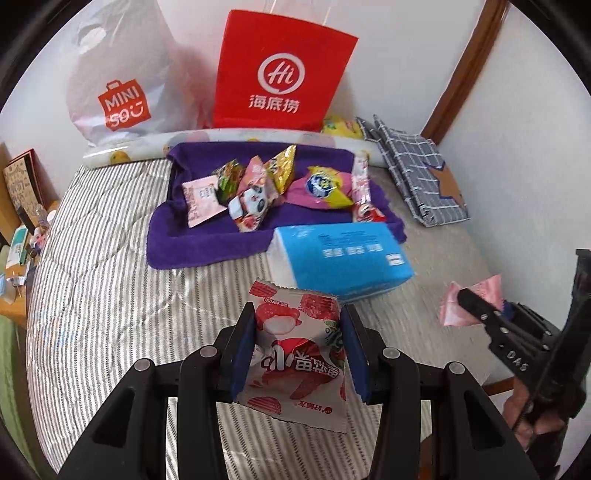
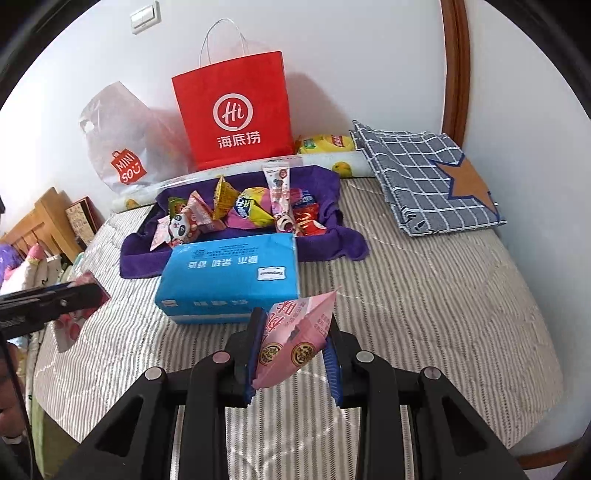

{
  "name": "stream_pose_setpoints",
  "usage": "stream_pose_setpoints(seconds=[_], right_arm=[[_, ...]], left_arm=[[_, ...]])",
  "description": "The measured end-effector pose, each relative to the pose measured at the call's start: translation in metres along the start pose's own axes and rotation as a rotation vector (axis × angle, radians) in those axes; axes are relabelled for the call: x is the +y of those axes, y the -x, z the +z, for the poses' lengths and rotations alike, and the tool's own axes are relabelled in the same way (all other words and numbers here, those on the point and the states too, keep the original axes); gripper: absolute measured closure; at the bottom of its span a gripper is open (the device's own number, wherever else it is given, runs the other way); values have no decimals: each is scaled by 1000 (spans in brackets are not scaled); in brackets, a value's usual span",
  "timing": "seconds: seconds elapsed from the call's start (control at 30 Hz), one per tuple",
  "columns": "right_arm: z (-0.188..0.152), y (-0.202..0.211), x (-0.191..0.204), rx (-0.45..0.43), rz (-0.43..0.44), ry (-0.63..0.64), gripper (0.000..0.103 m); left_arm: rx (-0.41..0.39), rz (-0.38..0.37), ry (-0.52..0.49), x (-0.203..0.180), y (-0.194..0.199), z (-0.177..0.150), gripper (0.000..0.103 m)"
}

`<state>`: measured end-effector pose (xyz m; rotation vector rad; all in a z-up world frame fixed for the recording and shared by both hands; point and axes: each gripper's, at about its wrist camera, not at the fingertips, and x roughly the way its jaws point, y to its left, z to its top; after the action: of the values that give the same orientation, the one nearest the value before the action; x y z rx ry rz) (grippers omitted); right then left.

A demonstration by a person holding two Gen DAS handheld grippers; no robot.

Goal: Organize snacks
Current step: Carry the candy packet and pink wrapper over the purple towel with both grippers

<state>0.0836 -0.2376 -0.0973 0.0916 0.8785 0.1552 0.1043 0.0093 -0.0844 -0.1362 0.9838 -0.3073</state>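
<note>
A bed (image 2: pixel 424 295) in a grey-striped quilt is filling the room, lying against a white wall (image 2: pixel 369 55). A brown wooden door frame (image 2: pixel 456 66) is rising at far right, a light switch (image 2: pixel 145 16) sitting far left. Soft daylight is falling evenly.

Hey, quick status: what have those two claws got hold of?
Left gripper shut on red-and-white snack packet. Right gripper shut on pink snack packet. Blue tissue pack sits before the purple towel.
</note>
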Motion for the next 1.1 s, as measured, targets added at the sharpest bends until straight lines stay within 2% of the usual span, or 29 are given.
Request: stream_pose_setpoints(seconds=[0.27, 0.53, 0.77, 1.1], right_arm=[[5, 22, -8, -18, -13, -18, 75], [17, 36, -4, -41, 3, -22, 75], [33, 37, 2, -53, 13, -9, 75], [59, 28, 12, -81, 31, 25, 75]], left_arm=[[-20, -48, 27, -14, 17, 0, 58], [-45, -61, 25, -26, 32, 7, 58], [-71, -69, 39, -23, 39, 20, 58], [-75, -76, 46, -17, 30, 46, 58]])
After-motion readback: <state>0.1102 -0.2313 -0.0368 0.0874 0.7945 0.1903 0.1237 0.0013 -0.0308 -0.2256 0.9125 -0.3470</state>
